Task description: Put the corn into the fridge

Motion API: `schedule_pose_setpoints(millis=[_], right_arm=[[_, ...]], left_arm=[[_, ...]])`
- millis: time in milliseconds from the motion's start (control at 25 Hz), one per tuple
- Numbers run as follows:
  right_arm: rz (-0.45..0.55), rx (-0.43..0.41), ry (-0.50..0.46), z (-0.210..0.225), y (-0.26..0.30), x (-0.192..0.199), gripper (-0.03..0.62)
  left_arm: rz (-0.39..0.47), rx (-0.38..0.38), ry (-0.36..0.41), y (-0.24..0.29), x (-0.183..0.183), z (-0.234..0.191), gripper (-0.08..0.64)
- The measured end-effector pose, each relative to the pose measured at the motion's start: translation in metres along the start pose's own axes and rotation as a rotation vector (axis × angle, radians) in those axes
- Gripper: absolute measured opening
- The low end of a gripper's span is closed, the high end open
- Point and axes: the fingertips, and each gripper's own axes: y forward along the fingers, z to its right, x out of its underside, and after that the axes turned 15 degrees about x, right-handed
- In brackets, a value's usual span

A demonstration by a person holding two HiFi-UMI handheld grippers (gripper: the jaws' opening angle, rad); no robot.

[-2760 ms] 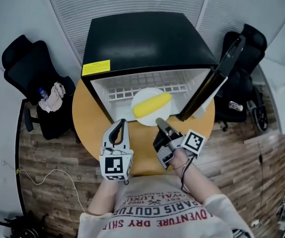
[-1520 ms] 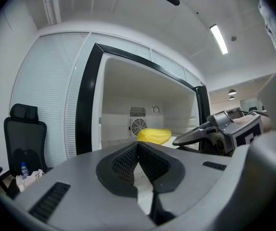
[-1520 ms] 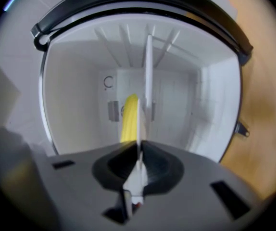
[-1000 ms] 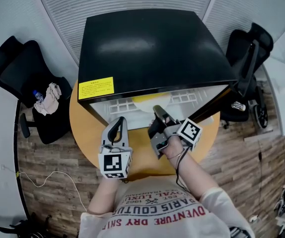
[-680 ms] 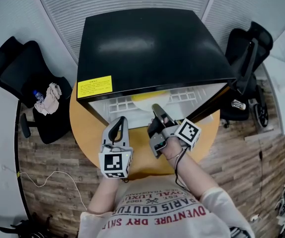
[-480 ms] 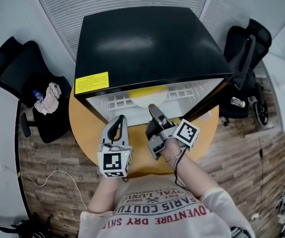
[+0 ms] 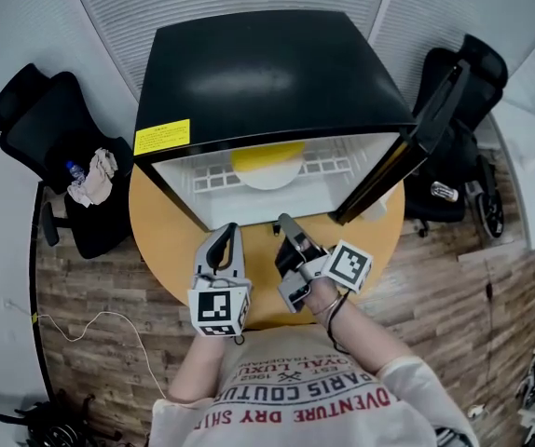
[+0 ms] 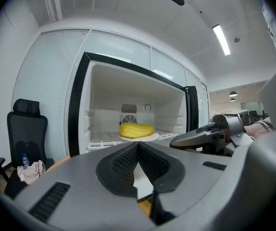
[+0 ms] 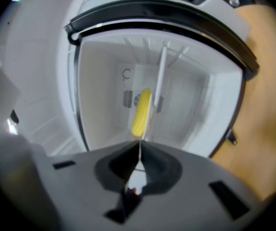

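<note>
Both claws are pressed shut with nothing in them. The left claw and the right claw hang over the table, just in front of the open fridge. The corn lies on a white plate on the shelf inside. The door stands wide at the right.

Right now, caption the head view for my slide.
Corn on its plate inside the open fridge; left gripper and right gripper hover outside above the table, jaws together.
</note>
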Motion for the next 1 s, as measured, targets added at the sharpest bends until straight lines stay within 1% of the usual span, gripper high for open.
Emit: schedule_pose_setpoints(millis=[80, 200, 280, 400, 440, 600, 640, 720, 880, 1000], right_arm=[[0.006, -0.007, -0.117, -0.007, -0.01, 0.001, 0.031], [0.048, -0.038, -0.326, -0.022, -0.024, -0.001, 0.029], [0.084, -0.031, -0.456, -0.025, -0.032, -0.005, 0.029], [0.127, -0.016, -0.623, -0.029, -0.041, -0.009, 0.029], [0.144, -0.012, -0.699, -0.031, -0.043, -0.009, 0.029], [0.249, -0.017, -1.058, -0.045, -0.055, -0.006, 0.029], [0.272, -0.023, -1.127, -0.048, -0.058, -0.004, 0.029], [0.302, -0.031, -1.222, -0.053, -0.062, -0.001, 0.029], [0.354, -0.031, -1.366, -0.057, -0.066, 0.001, 0.029], [0.37, -0.026, -1.442, -0.057, -0.067, 0.004, 0.029]], left_arm=[[0.0, -0.002, -0.004, -0.003, -0.001, 0.008, 0.034], [0.004, -0.003, -0.004, -0.006, -0.003, 0.021, 0.034], [-0.001, -0.01, -0.007, -0.008, -0.001, 0.027, 0.034], [0.008, -0.019, 0.0, -0.01, -0.005, 0.033, 0.034], [0.012, -0.024, 0.0, -0.011, -0.006, 0.034, 0.034], [0.025, -0.04, 0.0, -0.013, -0.01, 0.039, 0.034], [0.025, -0.042, 0.002, -0.014, -0.01, 0.04, 0.034], [0.028, -0.047, 0.003, -0.015, -0.012, 0.042, 0.034], [0.037, -0.053, 0.011, -0.015, -0.017, 0.044, 0.034], [0.04, -0.053, 0.016, -0.015, -0.019, 0.046, 0.034]])
